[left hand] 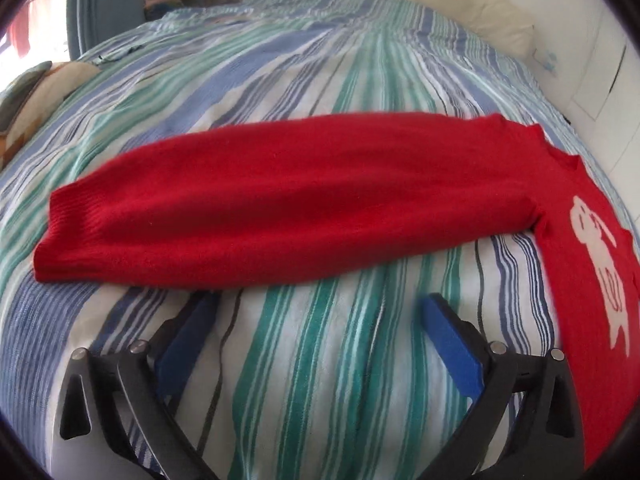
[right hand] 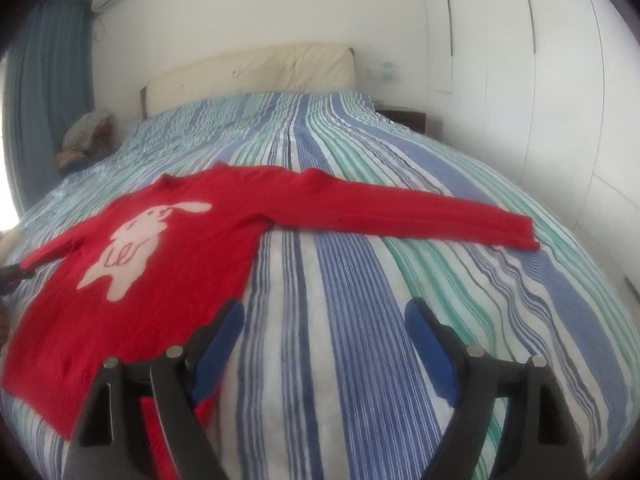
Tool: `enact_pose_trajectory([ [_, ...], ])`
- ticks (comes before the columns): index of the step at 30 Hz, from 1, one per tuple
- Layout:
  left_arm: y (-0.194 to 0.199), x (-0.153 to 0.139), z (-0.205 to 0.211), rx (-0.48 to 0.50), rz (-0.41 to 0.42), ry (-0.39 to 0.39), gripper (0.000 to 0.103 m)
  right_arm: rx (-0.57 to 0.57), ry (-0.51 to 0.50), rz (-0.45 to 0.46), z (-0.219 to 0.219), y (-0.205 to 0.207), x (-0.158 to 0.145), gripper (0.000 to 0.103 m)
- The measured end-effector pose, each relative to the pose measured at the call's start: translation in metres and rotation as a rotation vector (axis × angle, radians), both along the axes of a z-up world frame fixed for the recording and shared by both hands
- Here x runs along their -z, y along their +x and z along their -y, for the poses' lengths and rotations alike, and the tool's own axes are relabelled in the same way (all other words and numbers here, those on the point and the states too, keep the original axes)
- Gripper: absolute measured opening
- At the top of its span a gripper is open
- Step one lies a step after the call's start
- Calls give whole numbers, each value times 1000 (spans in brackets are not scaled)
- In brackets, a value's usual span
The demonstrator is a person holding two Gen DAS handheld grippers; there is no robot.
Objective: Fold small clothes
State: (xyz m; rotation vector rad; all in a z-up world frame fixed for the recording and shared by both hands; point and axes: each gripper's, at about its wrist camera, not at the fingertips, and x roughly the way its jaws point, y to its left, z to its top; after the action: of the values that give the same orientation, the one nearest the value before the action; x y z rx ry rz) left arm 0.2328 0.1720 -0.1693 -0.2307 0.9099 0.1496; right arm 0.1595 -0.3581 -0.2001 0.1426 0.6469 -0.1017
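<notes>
Red sweater [right hand: 168,264] lies flat on the bed [right hand: 360,320]; both hand-held grippers [left hand: 320,312] [right hand: 324,320] released, empty. Risk: grabbing the striped bedcover with the sleeve [left hand: 260,200].

Sweater [right hand: 168,264] lies flat on the bed [right hand: 360,320], front up, sleeves spread to both sides. Right gripper [right hand: 324,320] hangs before its hem edge, below one sleeve. Left gripper [left hand: 320,312] hangs before the other sleeve. Headboard [right hand: 248,76] behind.

Left gripper [left hand: 320,316] and right gripper [right hand: 324,320], jaws apart, empty
</notes>
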Motion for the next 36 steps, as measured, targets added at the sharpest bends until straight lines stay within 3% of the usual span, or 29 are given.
enact_pose_trajectory([
  [3, -5, 0, 5, -6, 5, 26, 103, 30, 70, -100, 11, 13, 35, 82],
  [5, -3, 2, 8, -5, -13, 48, 103, 30, 96, -94, 14, 10, 48, 83],
  [16, 1, 4, 10, -5, -23, 71, 103, 12, 116, -70, 16, 5, 50, 89],
  [36, 2, 4, 10, -5, -23, 72, 103, 10, 130, -51, 17, 2, 49, 89],
])
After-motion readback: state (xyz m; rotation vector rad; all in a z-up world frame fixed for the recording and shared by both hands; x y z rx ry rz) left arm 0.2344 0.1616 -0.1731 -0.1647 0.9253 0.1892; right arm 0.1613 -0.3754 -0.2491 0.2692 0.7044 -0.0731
